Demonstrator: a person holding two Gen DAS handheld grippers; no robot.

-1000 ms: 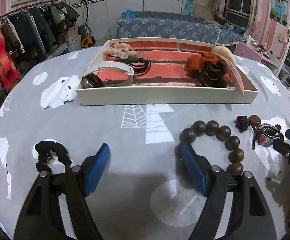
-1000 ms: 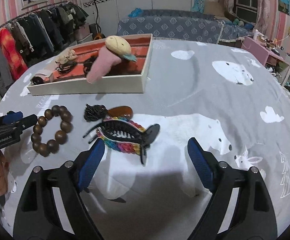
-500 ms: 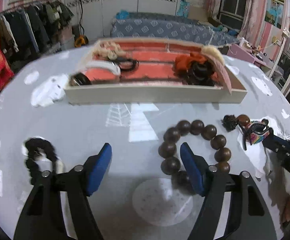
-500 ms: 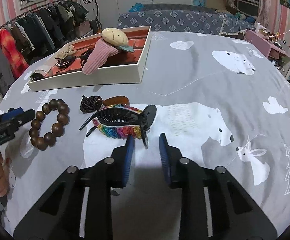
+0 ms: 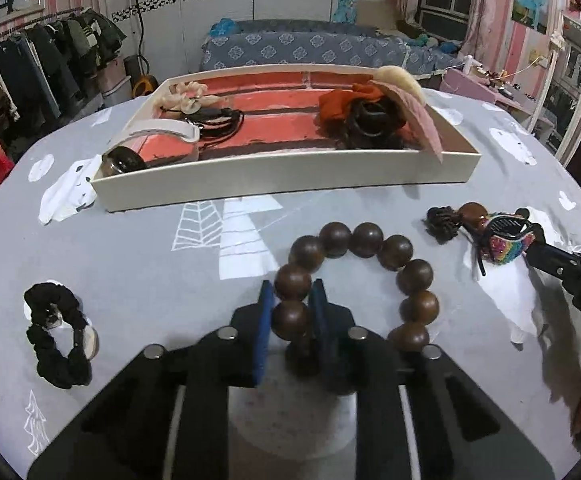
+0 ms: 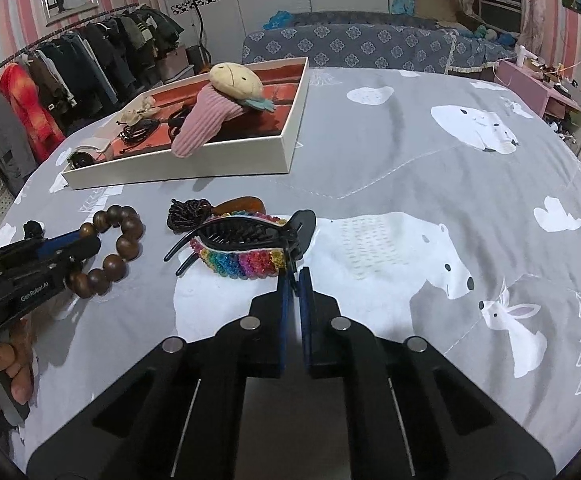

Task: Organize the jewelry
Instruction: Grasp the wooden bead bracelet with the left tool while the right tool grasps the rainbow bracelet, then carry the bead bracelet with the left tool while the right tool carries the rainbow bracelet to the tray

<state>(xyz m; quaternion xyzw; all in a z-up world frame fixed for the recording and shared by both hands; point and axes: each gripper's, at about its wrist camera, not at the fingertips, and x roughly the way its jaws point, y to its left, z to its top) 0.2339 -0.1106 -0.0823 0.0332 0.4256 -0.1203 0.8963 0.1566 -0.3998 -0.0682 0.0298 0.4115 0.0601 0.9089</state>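
Grey animal-print cloth covers the table. Left hand-held gripper pinches one bead of the wooden bead bracelet, a narrow hold suited to lifting the loop toward the tray. Right hand-held gripper clamps the rainbow hair claw by its rear lever, near the tray.

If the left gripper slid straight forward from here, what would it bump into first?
Carrying the wooden bead bracelet it is shut on, the left gripper would likely meet the white tray's front wall first; depth is uncertain.
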